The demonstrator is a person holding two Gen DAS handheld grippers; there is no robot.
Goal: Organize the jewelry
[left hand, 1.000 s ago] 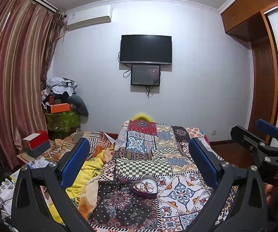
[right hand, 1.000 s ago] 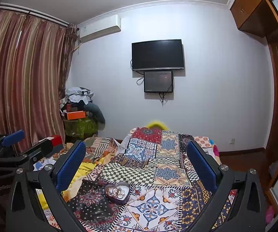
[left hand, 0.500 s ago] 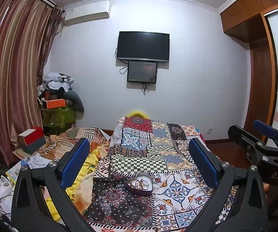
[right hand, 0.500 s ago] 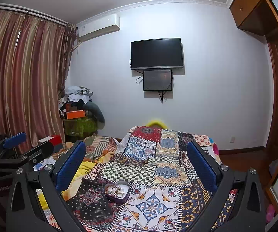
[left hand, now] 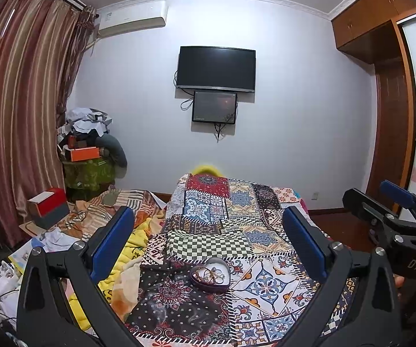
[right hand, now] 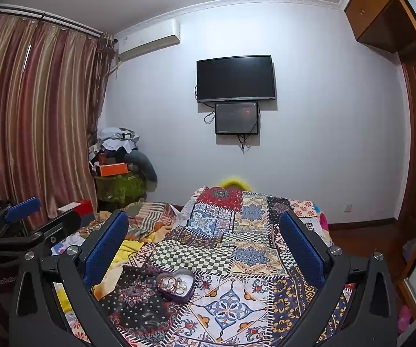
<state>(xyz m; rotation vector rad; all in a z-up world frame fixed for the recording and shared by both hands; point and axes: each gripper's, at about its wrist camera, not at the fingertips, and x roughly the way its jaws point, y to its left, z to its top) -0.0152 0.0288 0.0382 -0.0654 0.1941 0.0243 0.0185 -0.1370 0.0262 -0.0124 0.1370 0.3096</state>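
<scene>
A dark heart-shaped box (left hand: pixel 210 274) (right hand: pixel 175 285) holding a tangle of bracelets and small jewelry lies on the patchwork bedspread (left hand: pixel 236 231) (right hand: pixel 236 260). My left gripper (left hand: pixel 208 234) is open above the bed's near end, and the box lies below and between its blue pads, some way ahead. My right gripper (right hand: pixel 205 237) is open too, with the box low and left of centre between its fingers. Each gripper shows at the edge of the other's view. Nothing is held.
A rumpled yellow and striped blanket (left hand: pixel 115 231) with papers and a red-and-grey box (left hand: pixel 48 208) lies left of the spread. Behind stand a cluttered green stand (left hand: pixel 89 170), curtains, a wall TV (left hand: pixel 216 68) and a wooden wardrobe (left hand: pixel 393 115) at right.
Both views have tilted slightly upward, so the heart box sits a little lower in frame. Both grippers stay open and empty.
</scene>
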